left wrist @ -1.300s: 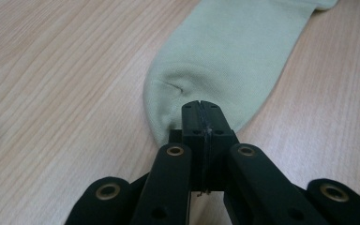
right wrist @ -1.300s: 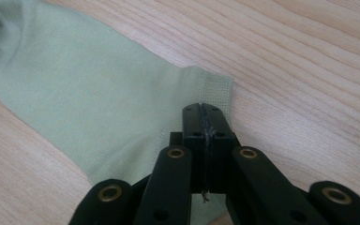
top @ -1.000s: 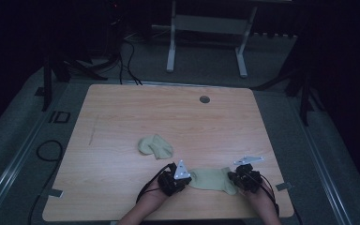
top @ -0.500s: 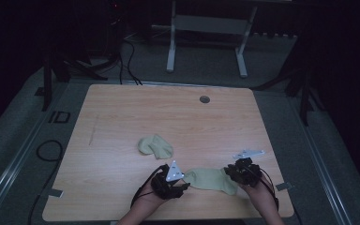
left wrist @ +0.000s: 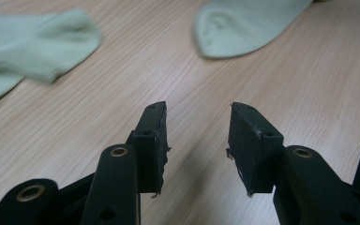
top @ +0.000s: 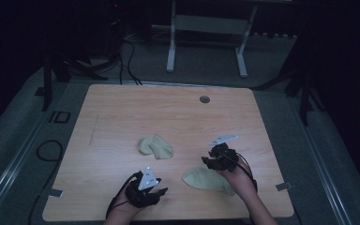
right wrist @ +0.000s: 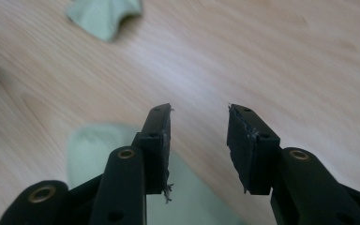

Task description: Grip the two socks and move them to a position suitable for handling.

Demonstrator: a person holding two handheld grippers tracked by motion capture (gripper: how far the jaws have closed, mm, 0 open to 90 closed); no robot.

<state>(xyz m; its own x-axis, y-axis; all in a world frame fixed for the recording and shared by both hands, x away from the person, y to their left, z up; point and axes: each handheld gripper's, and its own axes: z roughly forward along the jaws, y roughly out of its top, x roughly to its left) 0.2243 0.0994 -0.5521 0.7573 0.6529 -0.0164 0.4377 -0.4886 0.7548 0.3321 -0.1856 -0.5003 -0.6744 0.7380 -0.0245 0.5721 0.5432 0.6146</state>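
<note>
Flat sock lies spread on the counter, released; the crumpled sock beyond it to the left seems yet to be straightened. Left of the flat sock, the left tool has just been opening, empty; at its right end, the right tool likewise, nothing between its jaws.

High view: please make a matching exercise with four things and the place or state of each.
Things:
1. flat pale green sock
2. bunched pale green sock
3. left gripper
4. small round grey grommet

Places or states:
A. far edge of the wooden table
B. table's middle
C. near edge, jaws open and empty
D. beside the right gripper

Pairs: 1-D, 2-B, 3-C, 4-A
</note>
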